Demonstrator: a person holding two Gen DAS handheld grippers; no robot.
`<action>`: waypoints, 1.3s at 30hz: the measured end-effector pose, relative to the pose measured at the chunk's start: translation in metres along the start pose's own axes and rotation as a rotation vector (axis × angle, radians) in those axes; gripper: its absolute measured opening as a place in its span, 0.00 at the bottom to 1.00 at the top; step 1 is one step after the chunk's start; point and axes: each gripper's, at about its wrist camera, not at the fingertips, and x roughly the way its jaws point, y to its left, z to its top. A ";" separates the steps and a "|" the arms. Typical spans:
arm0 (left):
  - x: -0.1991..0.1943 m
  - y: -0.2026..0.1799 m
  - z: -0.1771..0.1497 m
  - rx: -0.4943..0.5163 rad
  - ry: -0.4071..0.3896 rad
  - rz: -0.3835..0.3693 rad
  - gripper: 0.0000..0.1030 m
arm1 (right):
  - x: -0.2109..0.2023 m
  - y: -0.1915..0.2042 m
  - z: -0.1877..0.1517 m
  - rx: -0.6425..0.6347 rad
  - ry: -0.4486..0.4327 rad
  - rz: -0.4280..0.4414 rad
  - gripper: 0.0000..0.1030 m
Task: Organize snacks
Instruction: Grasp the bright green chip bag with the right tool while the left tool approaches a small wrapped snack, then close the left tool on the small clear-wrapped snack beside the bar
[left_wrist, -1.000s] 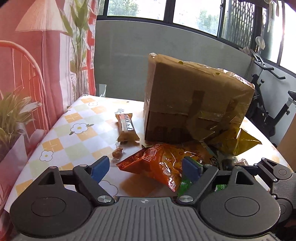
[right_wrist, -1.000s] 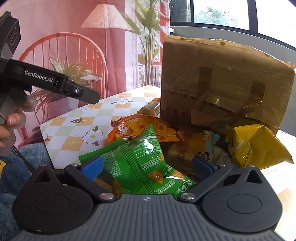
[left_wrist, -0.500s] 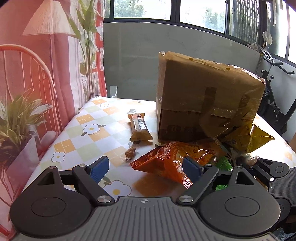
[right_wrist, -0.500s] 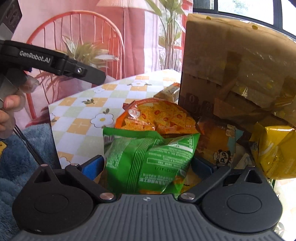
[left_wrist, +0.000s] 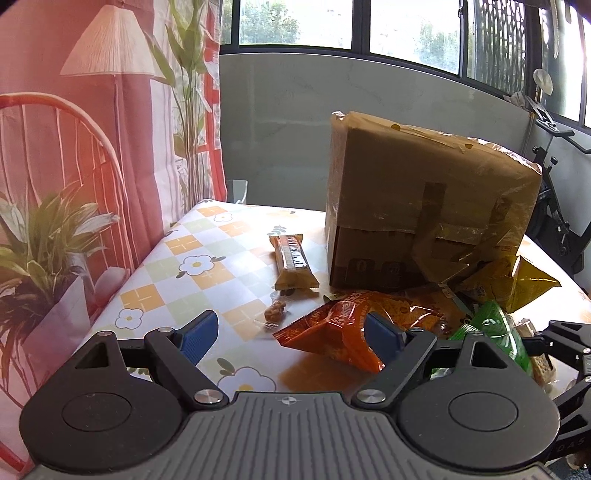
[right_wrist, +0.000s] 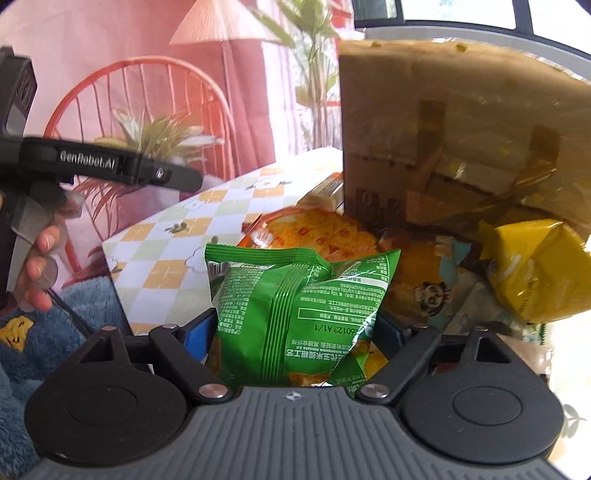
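Note:
A green snack bag (right_wrist: 295, 295) stands upright between the blue pads of my right gripper (right_wrist: 295, 326). Its jaws are closing and both pads touch the bag's sides. The left wrist view catches that bag (left_wrist: 495, 332) at the right edge. My left gripper (left_wrist: 290, 325) is open just above the checked tablecloth (left_wrist: 192, 266). A corner of the orange chip bag (left_wrist: 343, 325) lies by its right finger, unpinched. Behind the pile stands a taped cardboard box (left_wrist: 424, 206).
A chocolate bar (left_wrist: 293, 262) and a small wrapped candy (left_wrist: 275, 310) lie left of the box. A yellow bag (right_wrist: 535, 269) and a panda-printed packet (right_wrist: 428, 291) sit at the box's foot. A hand (right_wrist: 37, 266) holds the other gripper at the left.
The right jaws have narrowed onto the green bag, which now stands upright and higher between them. The left gripper has tilted up slightly, still open.

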 end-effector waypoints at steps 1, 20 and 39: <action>0.001 0.001 0.001 -0.005 0.004 0.001 0.85 | -0.003 -0.002 0.001 0.007 -0.015 -0.010 0.84; 0.075 0.038 0.041 0.076 0.082 0.031 0.46 | -0.038 -0.039 0.018 0.189 -0.195 -0.201 0.84; 0.183 0.035 0.011 0.085 0.255 -0.125 0.32 | -0.030 -0.045 0.022 0.201 -0.169 -0.237 0.84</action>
